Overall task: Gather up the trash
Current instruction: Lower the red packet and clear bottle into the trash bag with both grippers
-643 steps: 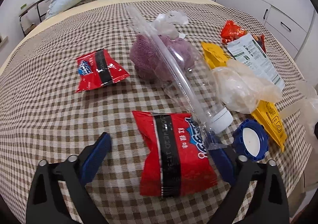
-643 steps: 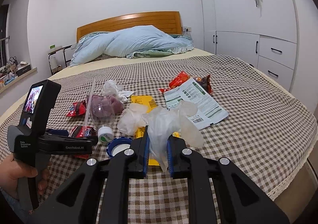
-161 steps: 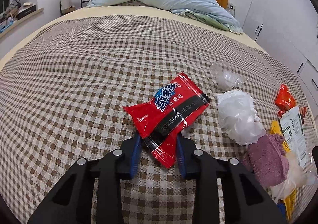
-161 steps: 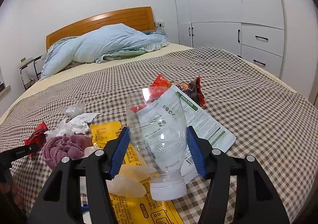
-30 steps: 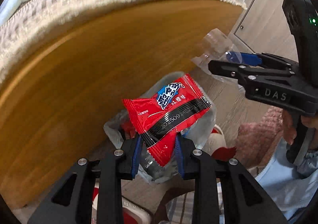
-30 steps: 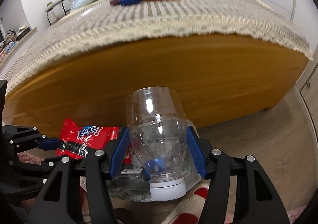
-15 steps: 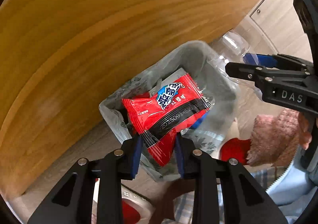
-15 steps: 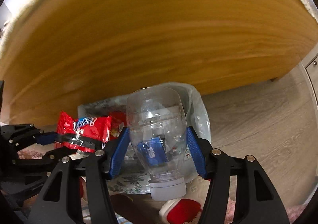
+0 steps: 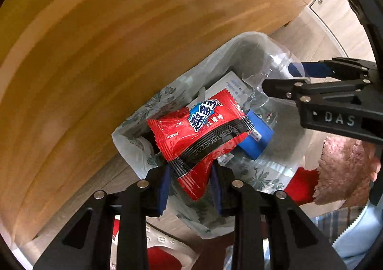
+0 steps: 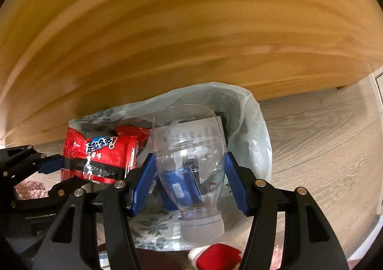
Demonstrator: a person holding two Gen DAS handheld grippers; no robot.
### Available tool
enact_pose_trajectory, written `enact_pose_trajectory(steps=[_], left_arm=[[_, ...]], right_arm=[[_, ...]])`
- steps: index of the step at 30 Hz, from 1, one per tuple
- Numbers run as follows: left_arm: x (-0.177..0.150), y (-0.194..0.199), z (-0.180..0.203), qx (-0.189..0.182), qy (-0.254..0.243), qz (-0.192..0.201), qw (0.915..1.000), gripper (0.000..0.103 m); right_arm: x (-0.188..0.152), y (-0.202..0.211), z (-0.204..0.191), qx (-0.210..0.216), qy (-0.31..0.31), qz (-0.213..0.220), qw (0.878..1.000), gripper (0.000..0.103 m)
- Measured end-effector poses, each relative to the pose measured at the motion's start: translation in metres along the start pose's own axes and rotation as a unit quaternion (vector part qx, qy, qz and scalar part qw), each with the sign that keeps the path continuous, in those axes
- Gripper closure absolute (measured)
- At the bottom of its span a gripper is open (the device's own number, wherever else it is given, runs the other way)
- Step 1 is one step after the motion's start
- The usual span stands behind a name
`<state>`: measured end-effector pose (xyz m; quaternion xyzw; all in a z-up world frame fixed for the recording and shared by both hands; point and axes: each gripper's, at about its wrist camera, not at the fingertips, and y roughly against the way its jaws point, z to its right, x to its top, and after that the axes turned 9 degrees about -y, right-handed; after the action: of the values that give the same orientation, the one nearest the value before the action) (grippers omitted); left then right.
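Lowered since 1 second ago, both now over the lined trash bin (image 9: pixel 134 140) on the floor by the wooden bed frame (image 9: pixel 119 42). Left hand-held gripper (image 9: pixel 190 186) clamped on the lower corner of a red snack wrapper (image 9: pixel 201 133), hanging above the bin's mouth. Right hand-held gripper (image 10: pixel 189 186) clamped on a clear plastic bottle (image 10: pixel 189 150), cap toward the camera, base pointing into the bin at 12 o'clock. In the left wrist view, bottle (image 9: pixel 268 73) at 2 o'clock from the wrapper. Blue box (image 9: pixel 256 136) and white paper lying inside the bin.
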<state>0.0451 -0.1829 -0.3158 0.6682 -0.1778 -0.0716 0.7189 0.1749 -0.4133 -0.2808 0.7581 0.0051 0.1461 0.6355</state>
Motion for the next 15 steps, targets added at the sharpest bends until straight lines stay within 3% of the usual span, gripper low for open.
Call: enact_pose_trajectory(steps=[15], left_arm=[[0.007, -0.017, -0.006, -0.01, 0.006, -0.023, 0.9997, 0.076]], right_arm=[[0.011, -0.022, 0.002, -0.009, 0.003, -0.026, 1.0, 0.046]])
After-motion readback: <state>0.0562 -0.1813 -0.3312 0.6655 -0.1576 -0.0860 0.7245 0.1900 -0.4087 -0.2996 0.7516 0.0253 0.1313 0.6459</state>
